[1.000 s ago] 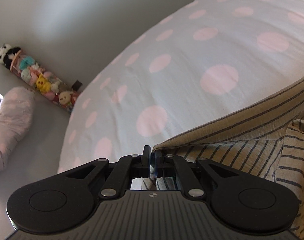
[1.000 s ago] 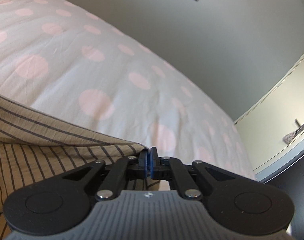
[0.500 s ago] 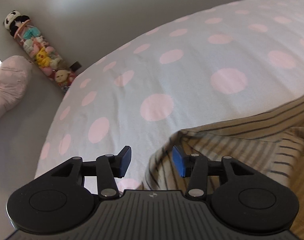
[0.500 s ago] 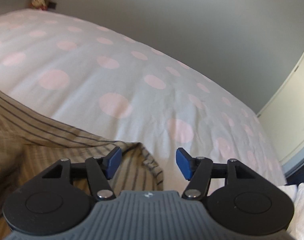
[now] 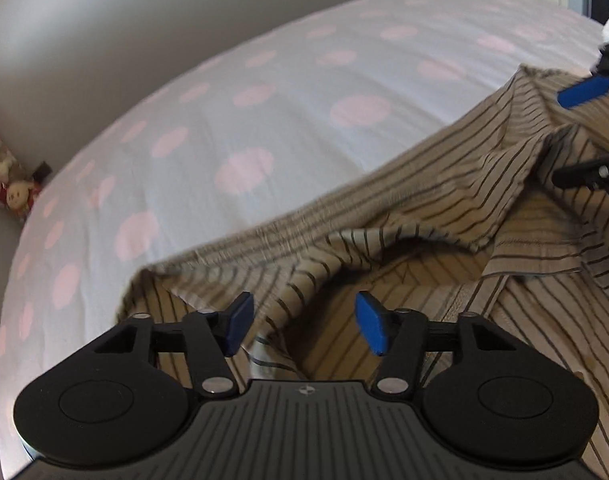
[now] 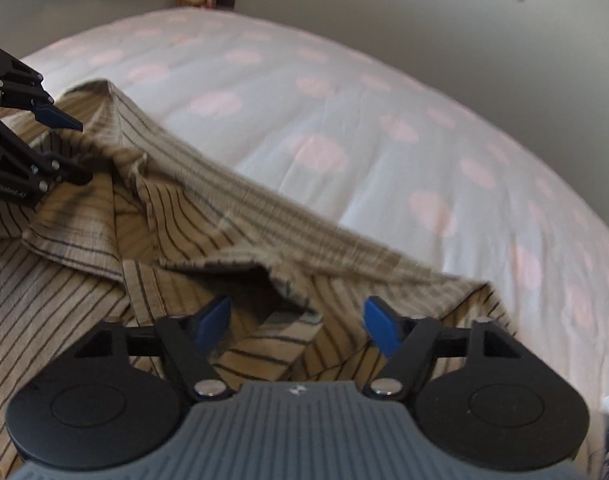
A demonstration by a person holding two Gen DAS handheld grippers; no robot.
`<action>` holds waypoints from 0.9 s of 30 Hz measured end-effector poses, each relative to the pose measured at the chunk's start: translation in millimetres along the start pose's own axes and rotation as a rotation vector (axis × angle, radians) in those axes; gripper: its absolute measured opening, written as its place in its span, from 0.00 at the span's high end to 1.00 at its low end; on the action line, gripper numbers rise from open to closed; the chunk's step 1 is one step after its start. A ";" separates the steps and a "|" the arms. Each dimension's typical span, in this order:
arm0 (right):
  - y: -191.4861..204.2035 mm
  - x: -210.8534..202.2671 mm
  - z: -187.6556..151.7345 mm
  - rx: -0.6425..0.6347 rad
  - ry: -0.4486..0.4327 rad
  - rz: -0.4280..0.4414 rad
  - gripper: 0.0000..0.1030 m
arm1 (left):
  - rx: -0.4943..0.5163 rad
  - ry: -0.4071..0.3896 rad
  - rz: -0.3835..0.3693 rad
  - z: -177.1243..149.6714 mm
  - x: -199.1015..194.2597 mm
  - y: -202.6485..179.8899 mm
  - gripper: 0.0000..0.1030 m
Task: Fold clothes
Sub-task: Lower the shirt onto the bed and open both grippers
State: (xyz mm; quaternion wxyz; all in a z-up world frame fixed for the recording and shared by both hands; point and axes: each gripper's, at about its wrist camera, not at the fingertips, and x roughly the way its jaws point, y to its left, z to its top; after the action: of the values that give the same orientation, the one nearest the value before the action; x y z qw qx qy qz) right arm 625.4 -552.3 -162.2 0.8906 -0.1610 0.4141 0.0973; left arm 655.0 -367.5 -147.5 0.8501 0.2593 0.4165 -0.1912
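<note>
Now both of our tools stand wide and hold nothing. A second ago each was pinched shut on an edge of the striped shirt; half a second ago the jaws had parted, and here the left gripper [image 5: 302, 328] and the right gripper [image 6: 296, 324] hover just above the cloth with their blue pads apart and clear of it. We have also drawn back and turned inward, since each camera now catches the other tool at its edge, which neither did before.

We read this as a fold just laid down and released. The striped shirt [image 5: 444, 208] lies on the bed in front of us, its far edge doubled over toward us, but the folded layer is not flat: a loose ridge stands up along the middle and a pocket of shadow gapes beneath it, seen also in the right view [image 6: 264, 276]. That likely calls for smoothing or a fresh grip at a new edge before the next fold, so we judge the task to be partway along and not done.

The shirt rests on a pale bedcover with pink dots [image 5: 244, 128], soft and slightly creased, which will give under any press. Beyond it is a plain grey wall [image 6: 384, 8], and a cluster of small plush toys [image 5: 8, 196] sits at the far corner of the bed.
</note>
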 end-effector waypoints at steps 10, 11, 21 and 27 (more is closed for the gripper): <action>-35.2 19.3 42.0 0.168 -0.027 0.022 0.97 | -0.117 -0.039 -0.019 41.3 20.2 36.3 0.99; -40.1 18.7 49.1 0.181 -0.039 0.016 0.97 | -0.134 -0.050 -0.019 49.4 19.1 41.0 0.99; -86.4 17.6 99.7 0.388 -0.182 -0.047 0.98 | -0.313 -0.103 0.030 116.0 27.4 76.8 0.99; -79.9 43.0 97.6 0.420 -0.192 -0.036 0.97 | -0.357 -0.070 0.085 122.0 58.0 70.6 0.99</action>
State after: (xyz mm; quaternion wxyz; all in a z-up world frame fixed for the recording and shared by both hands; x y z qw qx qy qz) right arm 746.2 -589.0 -119.8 0.9414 0.0305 0.3358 0.0079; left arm 801.1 -391.1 -111.2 0.9040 0.1146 0.4025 -0.0871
